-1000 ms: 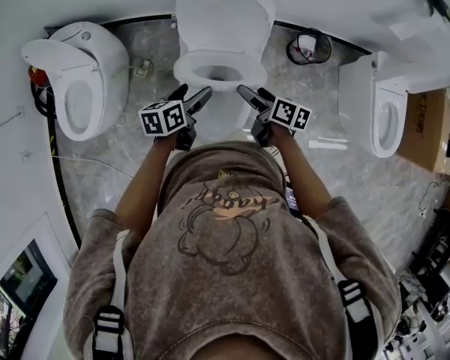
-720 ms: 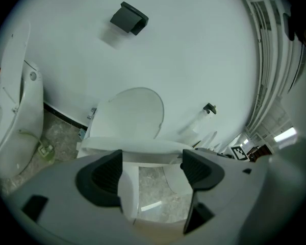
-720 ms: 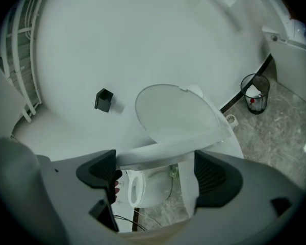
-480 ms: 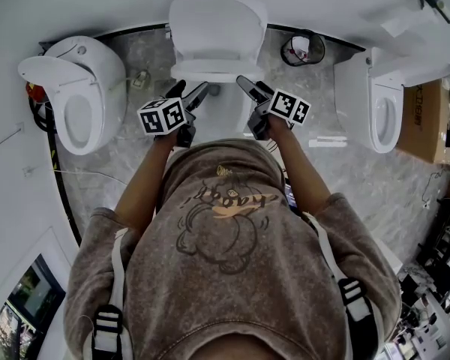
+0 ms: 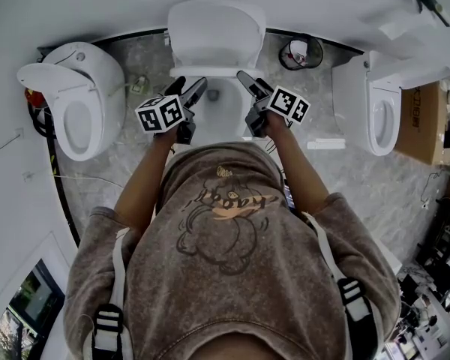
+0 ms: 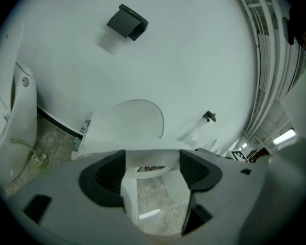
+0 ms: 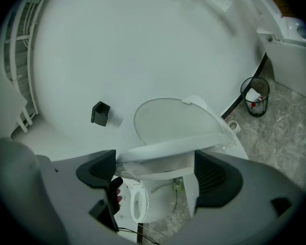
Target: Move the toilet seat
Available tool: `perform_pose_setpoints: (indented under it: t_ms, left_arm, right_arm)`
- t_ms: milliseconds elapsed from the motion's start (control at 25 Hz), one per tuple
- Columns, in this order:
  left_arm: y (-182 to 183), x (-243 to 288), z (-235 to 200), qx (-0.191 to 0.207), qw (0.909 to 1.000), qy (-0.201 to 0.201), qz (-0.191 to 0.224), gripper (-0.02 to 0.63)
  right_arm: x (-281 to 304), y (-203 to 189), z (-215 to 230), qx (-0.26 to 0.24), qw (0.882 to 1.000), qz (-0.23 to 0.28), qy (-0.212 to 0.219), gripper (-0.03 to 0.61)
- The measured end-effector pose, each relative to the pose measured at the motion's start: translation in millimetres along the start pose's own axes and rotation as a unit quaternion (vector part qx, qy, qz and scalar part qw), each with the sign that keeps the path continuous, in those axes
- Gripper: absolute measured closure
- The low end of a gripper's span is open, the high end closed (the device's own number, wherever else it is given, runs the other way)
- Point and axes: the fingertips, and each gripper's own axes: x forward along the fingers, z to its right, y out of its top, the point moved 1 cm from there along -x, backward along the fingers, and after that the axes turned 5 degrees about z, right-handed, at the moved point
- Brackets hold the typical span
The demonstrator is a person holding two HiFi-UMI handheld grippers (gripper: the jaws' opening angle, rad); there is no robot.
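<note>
Facing: person (image 5: 225,261) stands at ctr toilet (image 5: 219,117), lid (image 5: 214,32) up against wall.
Seat: toilet seat (image 7: 183,141) on ctr toilet, partly raised, sitting btw bowl and upright lid; front rim runs across both grippers' tips.
L gripper (image 5: 189,87): at seat's front-left. Fingers apart, just been closing; seat rim crosses gap at the tips, pads not clamped on it.
R gripper (image 5: 249,82): at seat's front-right. Fingers wide apart, seat rim across gap, no clamp.
Sides: 2nd toilet (image 5: 75,100) well to left, 3rd toilet (image 5: 386,107) well to right.
Bin: wire bin (image 5: 300,51) by wall, just right of ctr toilet.
Box: cardboard box (image 5: 424,126) beside 3rd toilet.
Floor: marble-look floor (image 5: 337,96).
</note>
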Motion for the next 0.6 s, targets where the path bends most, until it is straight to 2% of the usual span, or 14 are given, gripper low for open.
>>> perform_pose_setpoints:
  t_ms: [600]
  left_arm:
    - [35, 26, -4, -0.01, 0.9999, -0.007, 0.01, 0.29]
  right_arm:
    - [25, 27, -6, -0.008, 1.0, 0.0, 0.002, 0.104]
